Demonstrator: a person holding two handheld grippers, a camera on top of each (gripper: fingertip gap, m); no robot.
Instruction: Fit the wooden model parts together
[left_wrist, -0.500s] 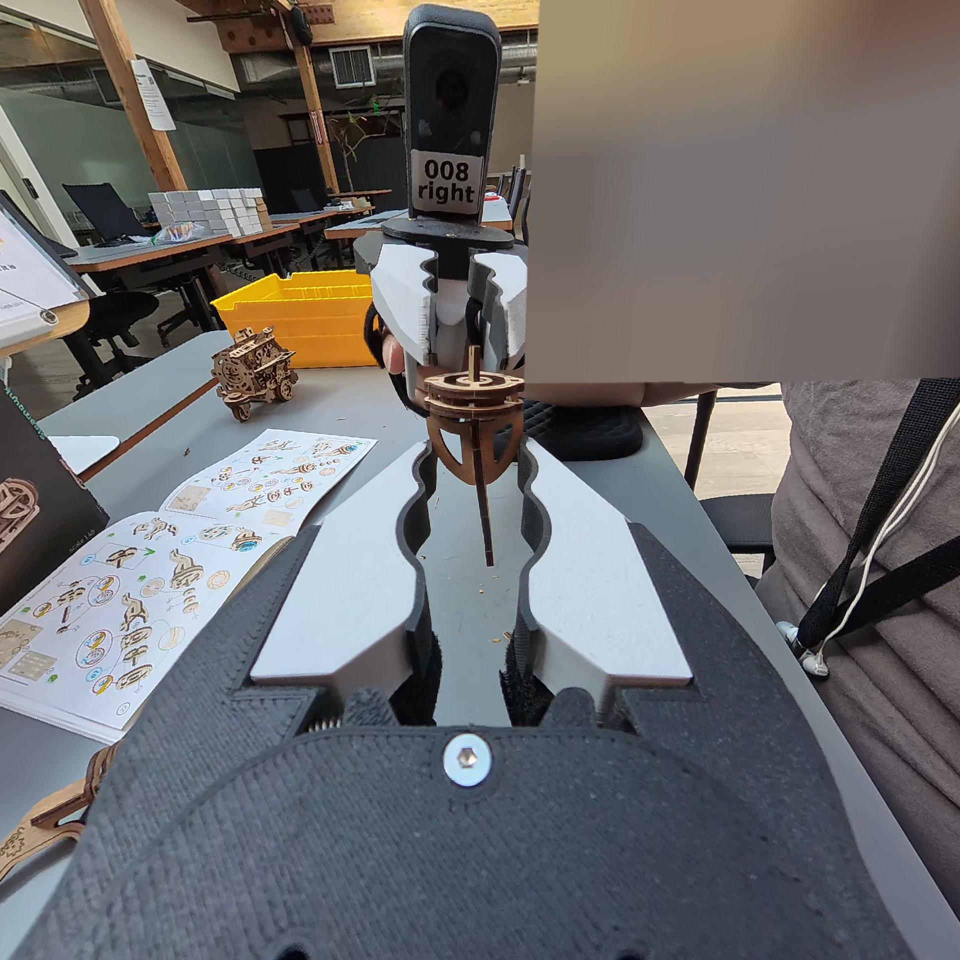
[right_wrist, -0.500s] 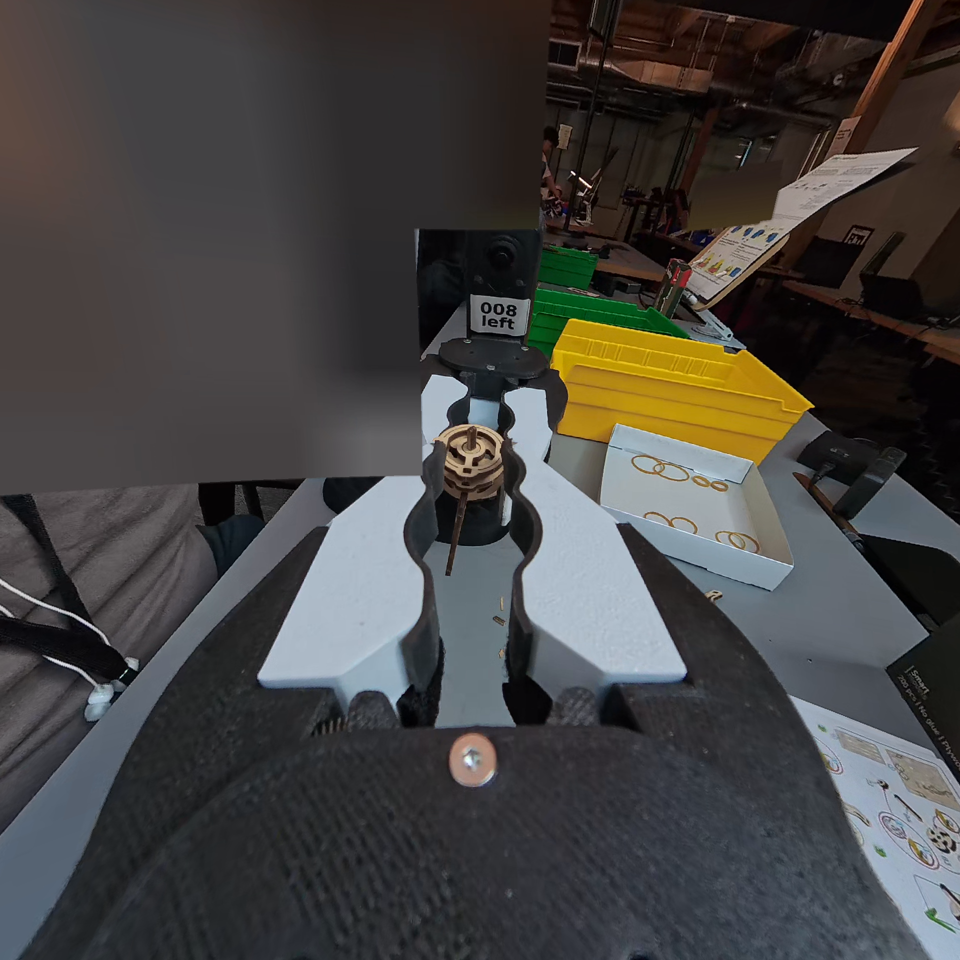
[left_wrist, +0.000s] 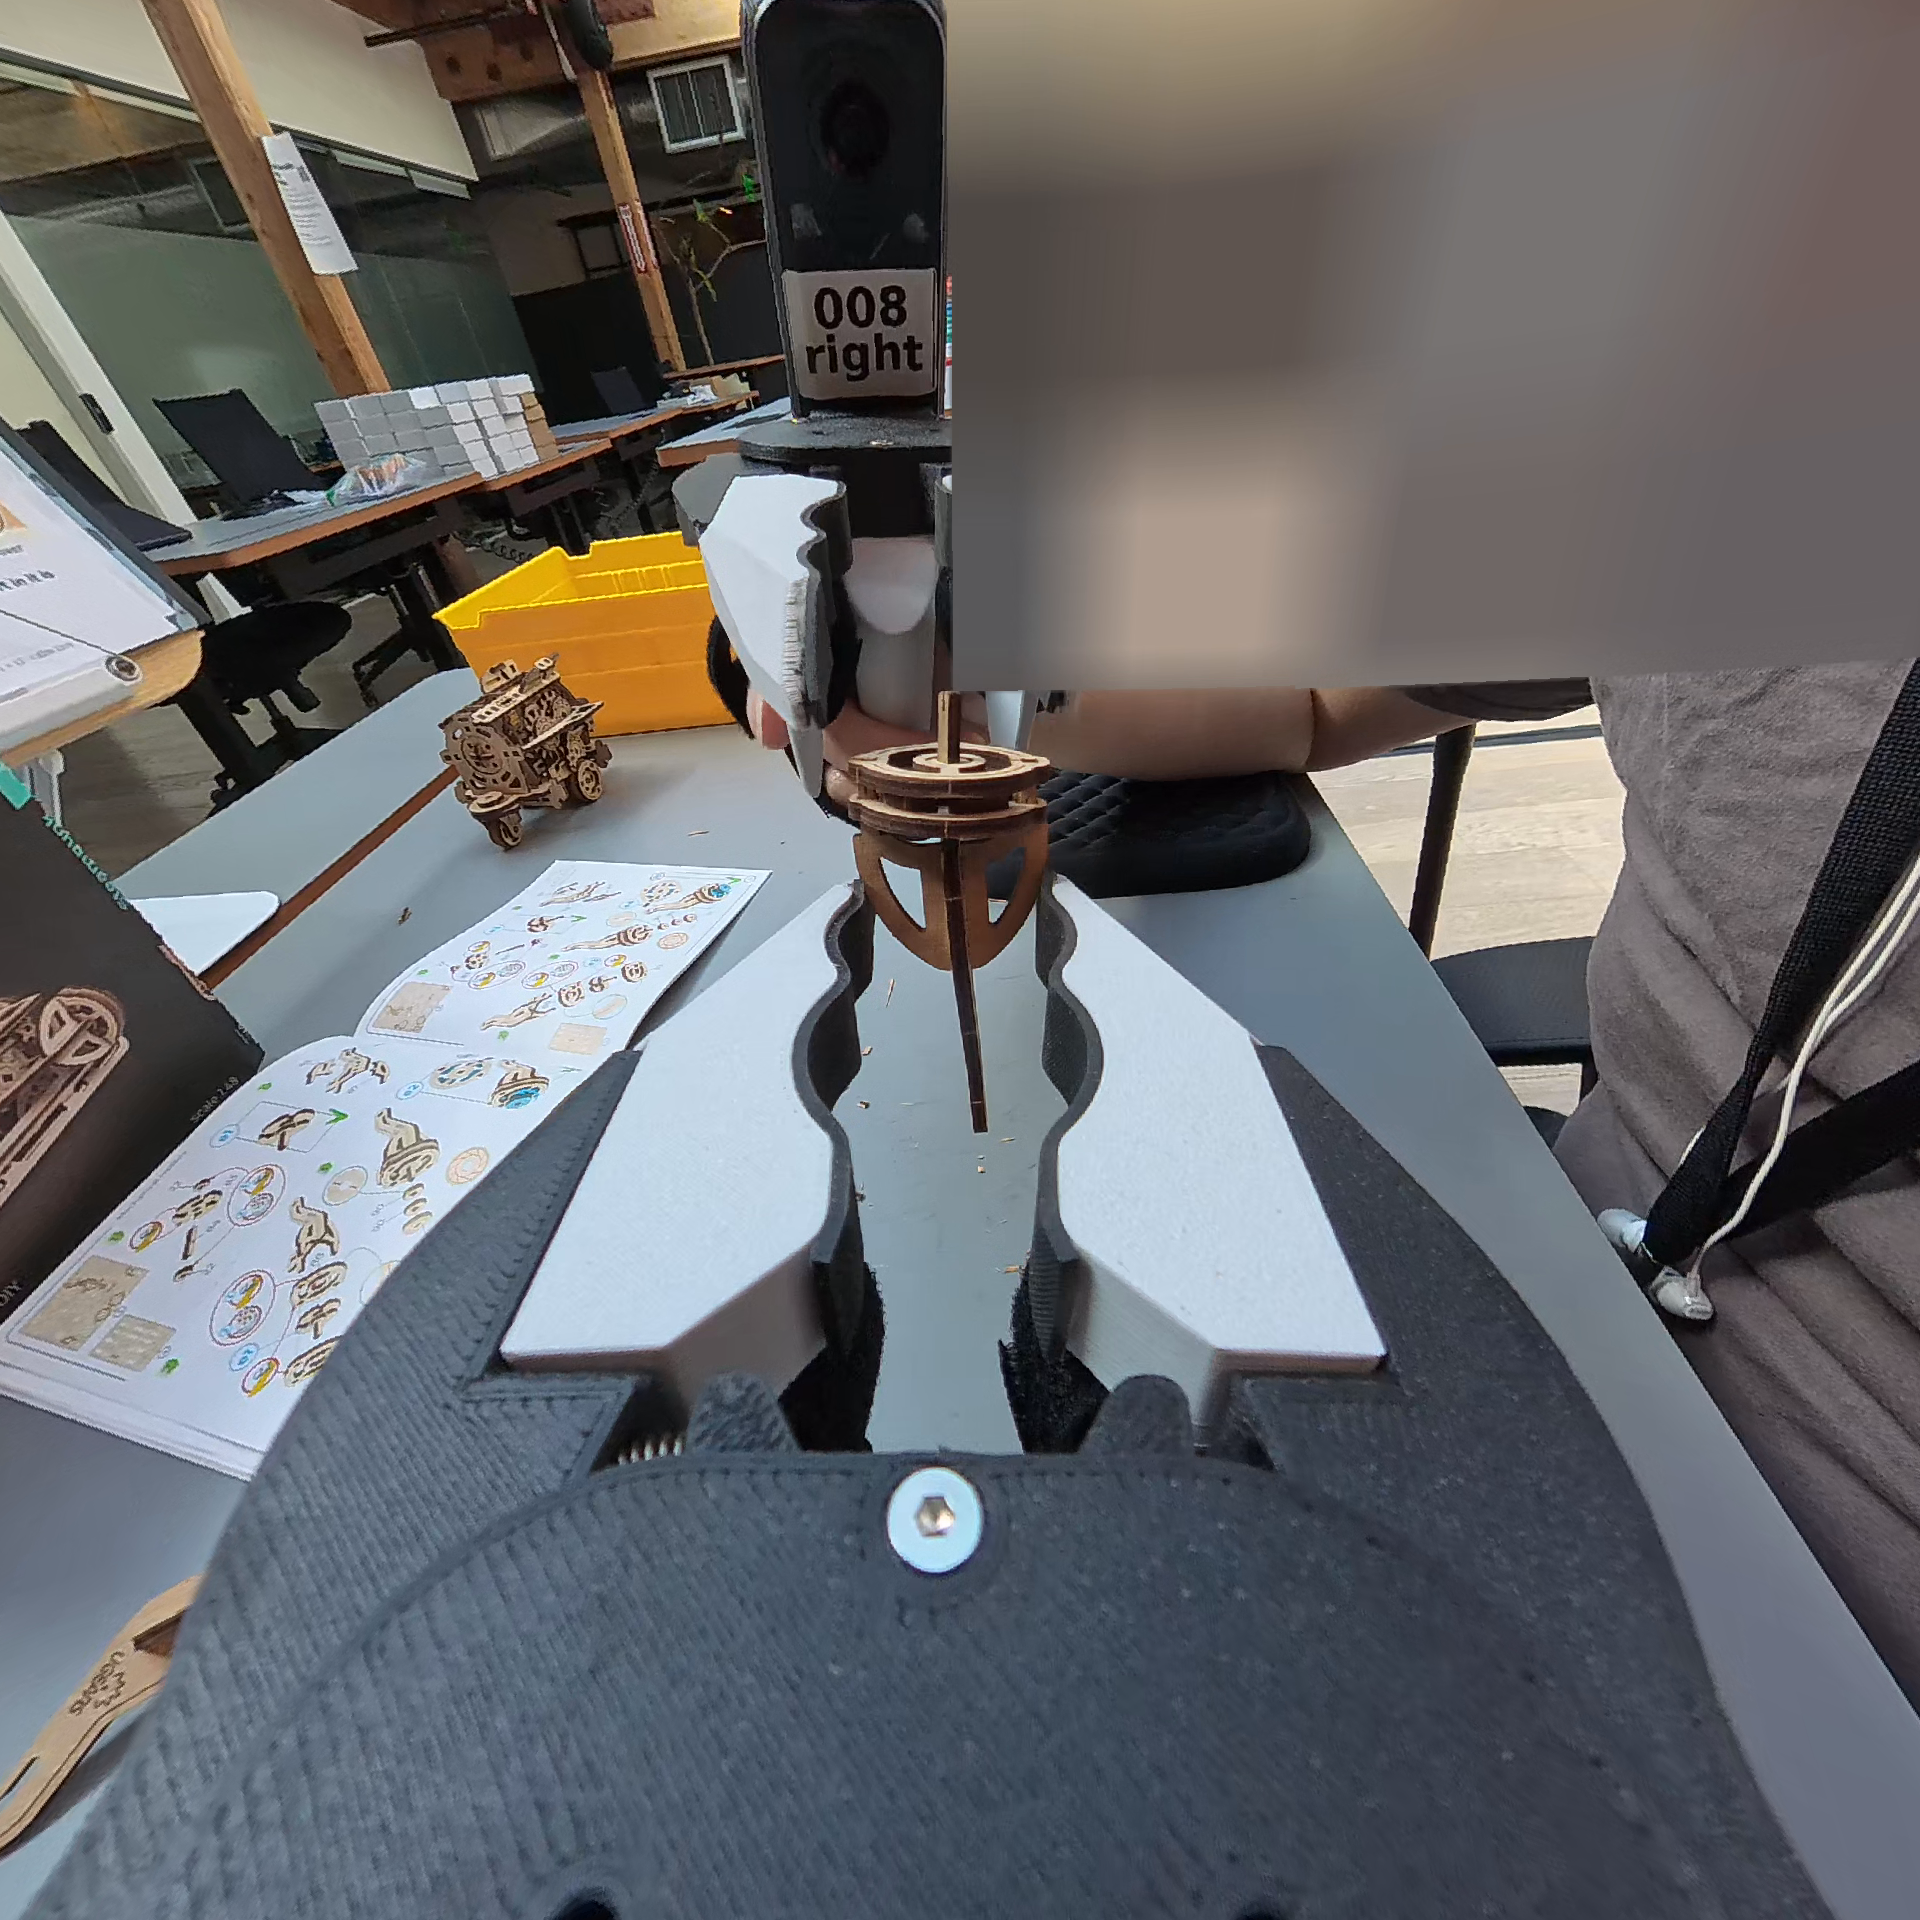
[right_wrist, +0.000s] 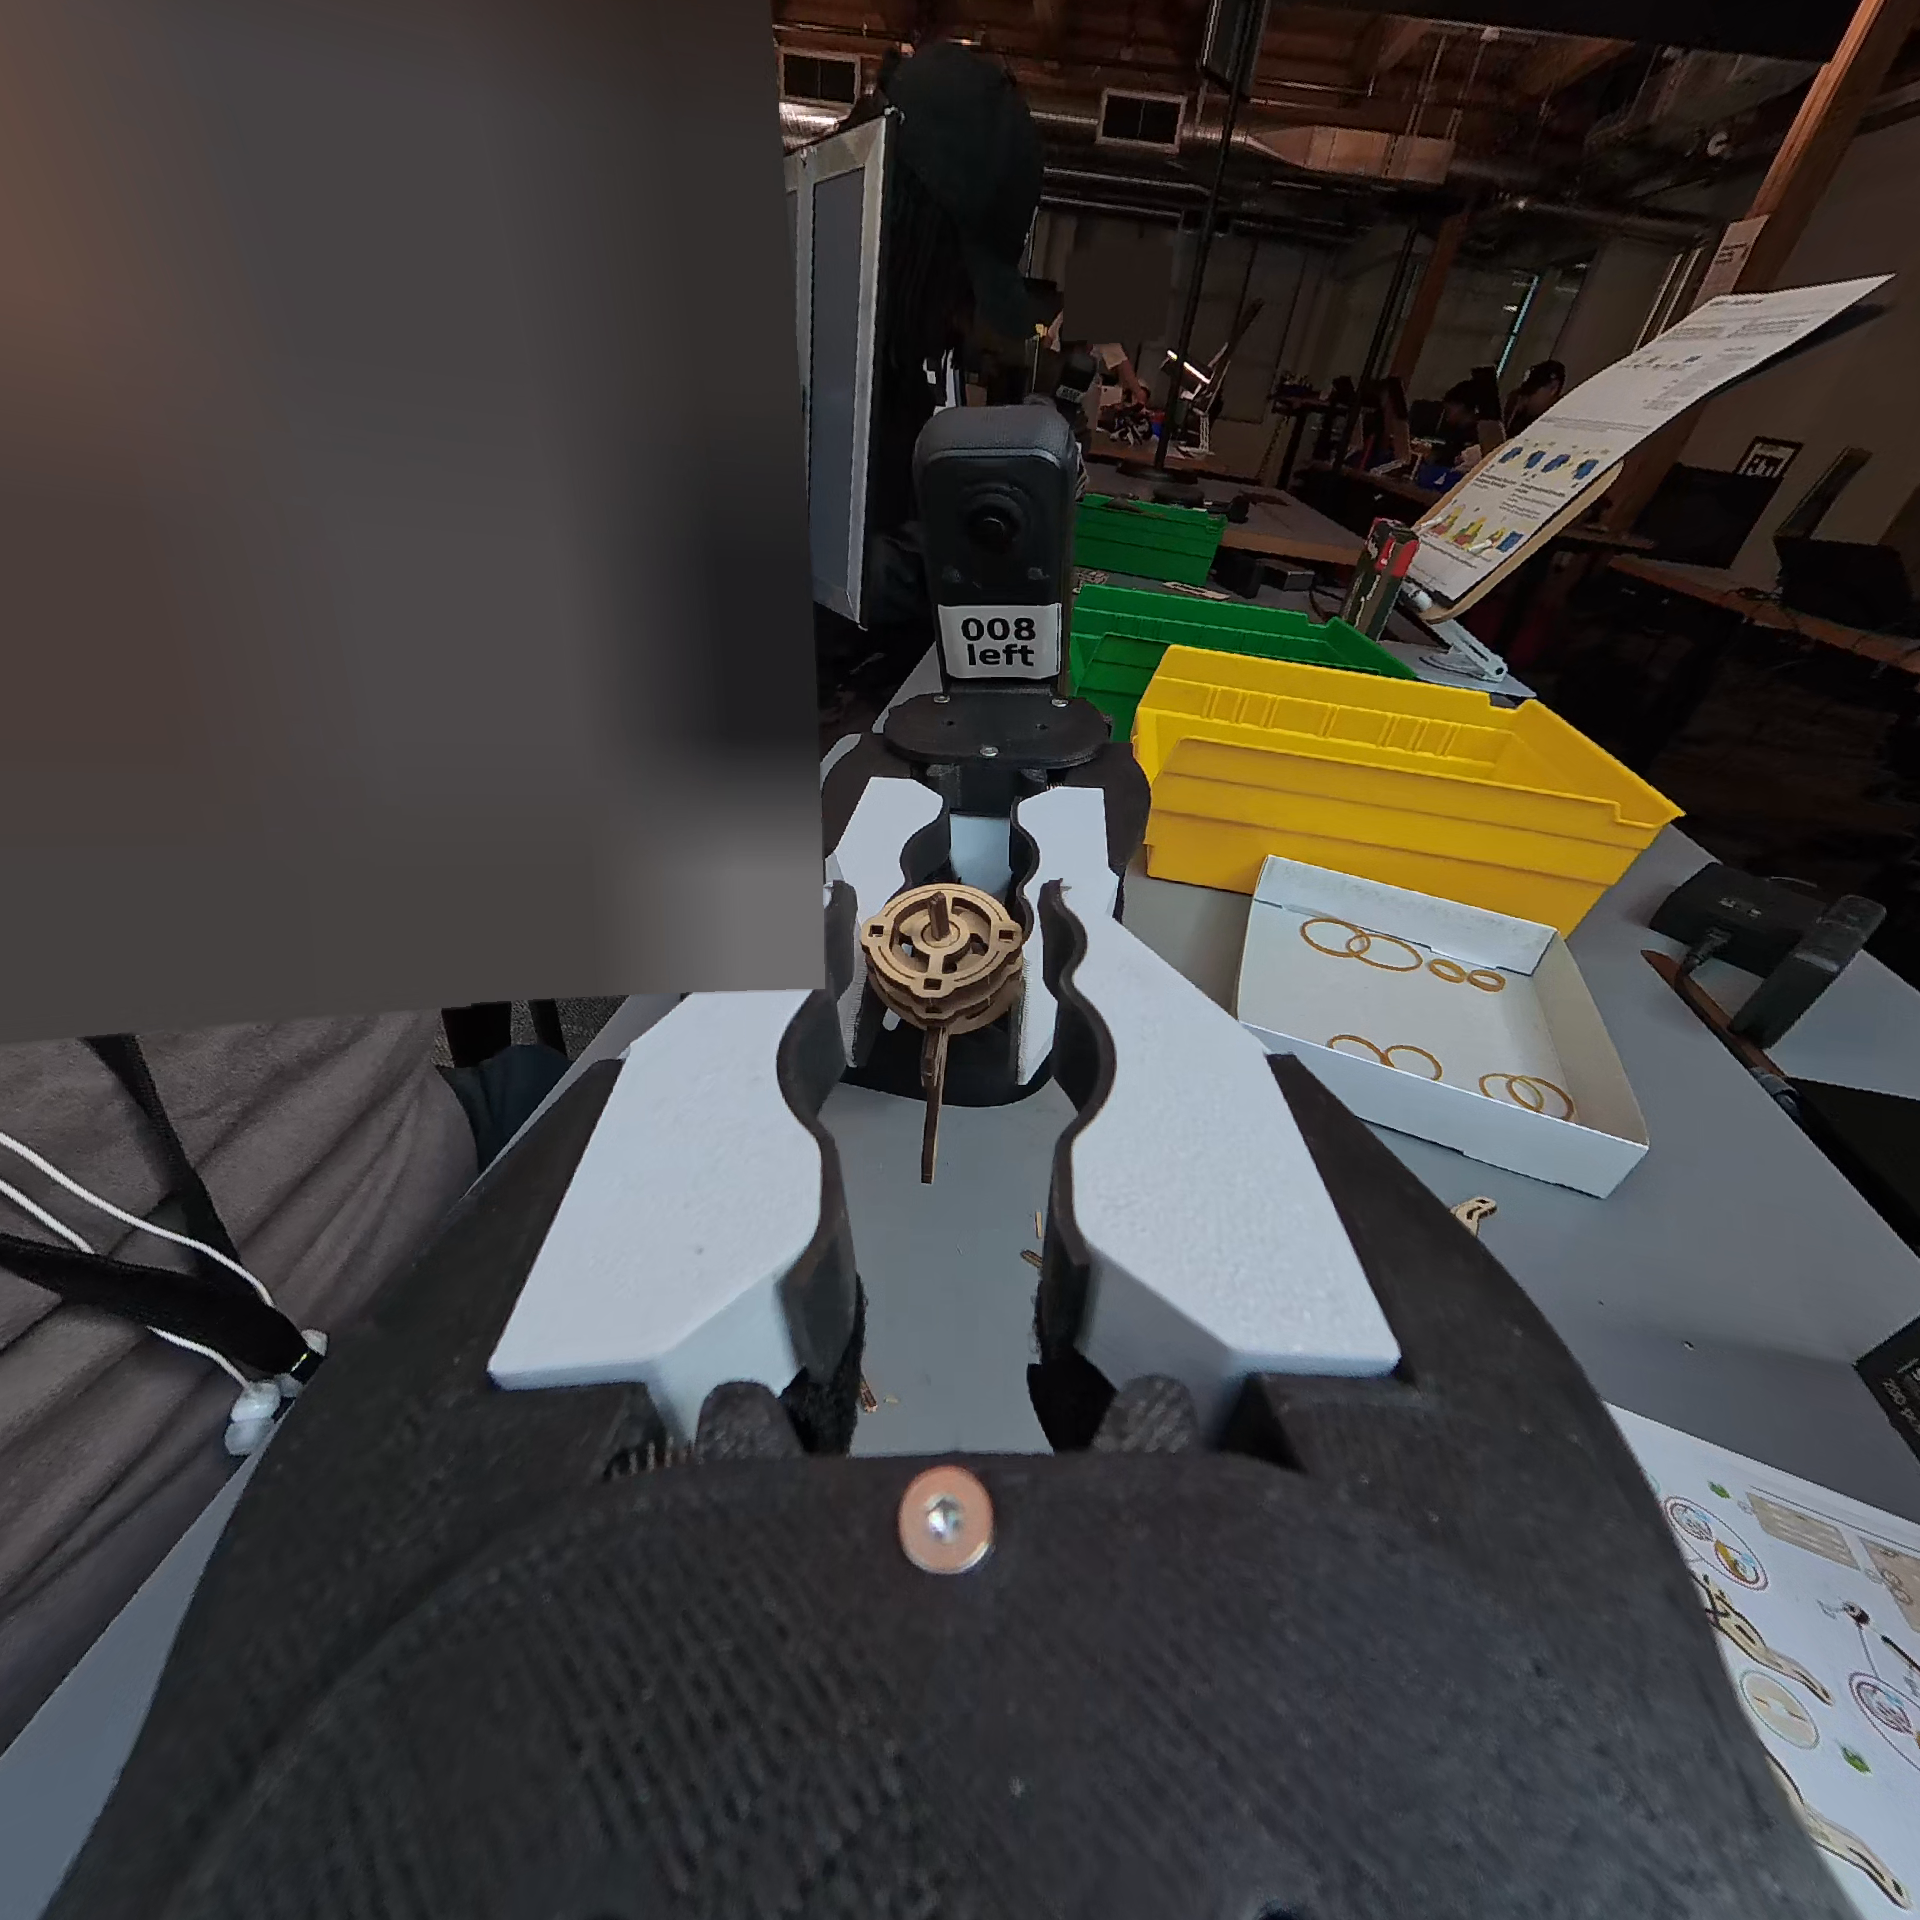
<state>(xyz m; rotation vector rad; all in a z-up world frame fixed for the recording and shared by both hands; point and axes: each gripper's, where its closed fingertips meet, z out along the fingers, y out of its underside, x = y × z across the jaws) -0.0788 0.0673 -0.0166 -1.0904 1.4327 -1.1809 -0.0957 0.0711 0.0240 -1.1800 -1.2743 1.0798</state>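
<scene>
Hazard, likely: snapped shaft (left_wrist: 966, 1039) from sideways push | left fingers (left_wrist: 727, 1091) pinch tan round wooden hub assembly (left_wrist: 945, 790) by its fins | right fingers (right_wrist: 1164, 1122) flank hub top, grip unclear

The right gripper (right_wrist: 935, 945) has spread its white fingers (right_wrist: 1143, 1143) wider apart around the top of the small round light-brown wooden assembly with a long stick (left_wrist: 945, 821), whose ringed top now tips more toward it.
</scene>
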